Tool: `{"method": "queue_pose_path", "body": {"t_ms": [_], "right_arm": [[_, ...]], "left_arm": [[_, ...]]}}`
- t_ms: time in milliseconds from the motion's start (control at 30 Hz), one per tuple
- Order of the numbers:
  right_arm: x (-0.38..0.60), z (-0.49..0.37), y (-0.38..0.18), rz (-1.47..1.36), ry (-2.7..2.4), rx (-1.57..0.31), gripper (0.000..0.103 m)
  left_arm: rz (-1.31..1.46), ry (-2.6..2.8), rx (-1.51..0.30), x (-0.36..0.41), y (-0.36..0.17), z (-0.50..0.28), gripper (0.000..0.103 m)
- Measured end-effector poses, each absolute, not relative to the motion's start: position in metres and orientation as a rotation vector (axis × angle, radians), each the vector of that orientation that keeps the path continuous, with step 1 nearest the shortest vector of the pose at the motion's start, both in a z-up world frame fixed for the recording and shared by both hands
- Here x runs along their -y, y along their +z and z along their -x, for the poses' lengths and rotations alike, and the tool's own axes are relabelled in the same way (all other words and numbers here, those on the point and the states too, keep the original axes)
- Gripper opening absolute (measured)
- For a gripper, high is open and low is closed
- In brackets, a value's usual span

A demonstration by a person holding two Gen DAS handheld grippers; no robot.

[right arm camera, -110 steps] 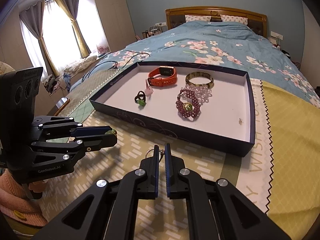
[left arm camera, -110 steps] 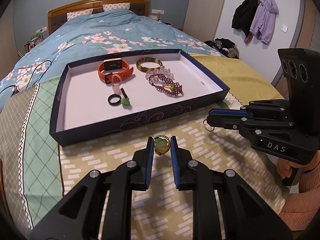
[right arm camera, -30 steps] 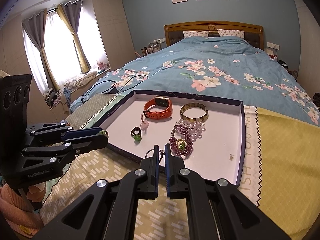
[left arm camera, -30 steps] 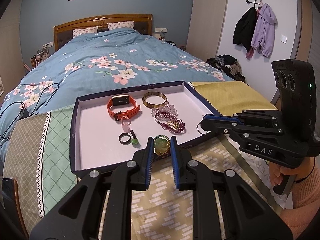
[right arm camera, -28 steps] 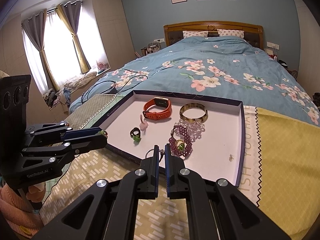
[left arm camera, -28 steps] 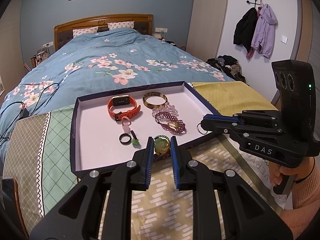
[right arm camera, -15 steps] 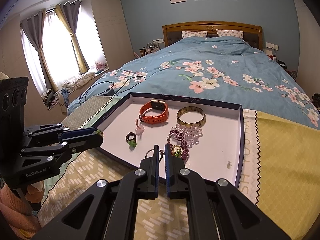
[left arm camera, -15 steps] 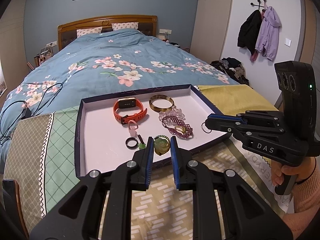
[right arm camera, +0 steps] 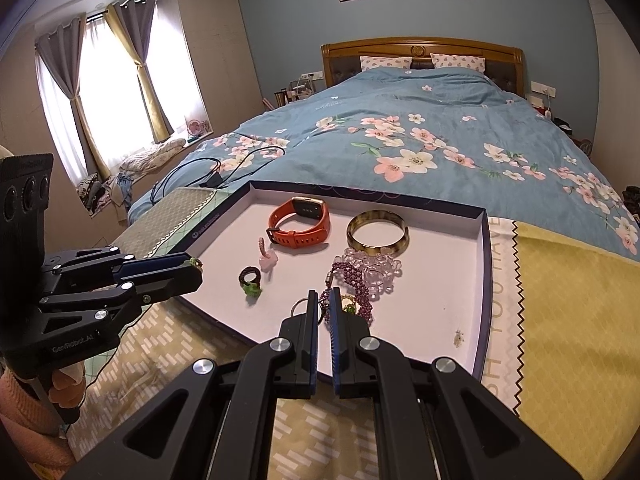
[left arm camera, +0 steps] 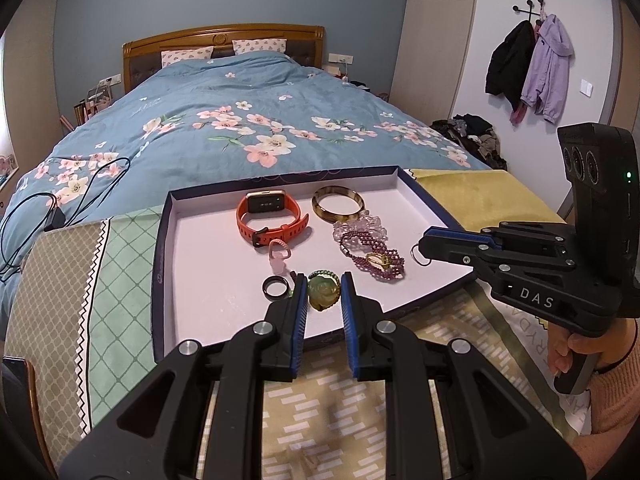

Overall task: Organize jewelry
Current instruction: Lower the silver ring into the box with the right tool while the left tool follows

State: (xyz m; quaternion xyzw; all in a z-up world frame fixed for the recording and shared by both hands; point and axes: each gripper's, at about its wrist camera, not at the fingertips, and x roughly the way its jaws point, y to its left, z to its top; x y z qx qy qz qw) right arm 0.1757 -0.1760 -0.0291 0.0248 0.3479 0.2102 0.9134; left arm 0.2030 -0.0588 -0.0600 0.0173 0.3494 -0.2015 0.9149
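Left gripper [left arm camera: 323, 294]: raised from the patterned cloth [left arm camera: 312, 396], now over the tray's [left arm camera: 158, 264] near edge.
Green pendant [left arm camera: 322, 290]: carried along, off the cloth.
Right gripper [right arm camera: 323, 312]: likewise advanced over the tray with its key ring [right arm camera: 299, 306].

We look forward along each gripper's fingers, close above the tray [left arm camera: 162, 248]; both views share it and the bed [right arm camera: 440, 120].

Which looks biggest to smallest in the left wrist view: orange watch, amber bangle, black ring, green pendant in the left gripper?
1. orange watch
2. amber bangle
3. green pendant held in the left gripper; nearer the camera, so its apparent size is inflated
4. black ring, close to the pendant; this order is unsure
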Motion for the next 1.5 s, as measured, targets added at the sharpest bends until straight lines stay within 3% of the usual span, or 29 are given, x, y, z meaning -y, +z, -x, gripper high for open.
{"method": "queue_pose_path", "body": {"t_ms": [1500], "right_arm": [[0.168, -0.196, -0.055, -0.017, 0.398, -0.783, 0.004]], "left_arm": [[-0.013, -0.391, -0.769, 0.058, -0.081, -0.228, 0.017]]}}
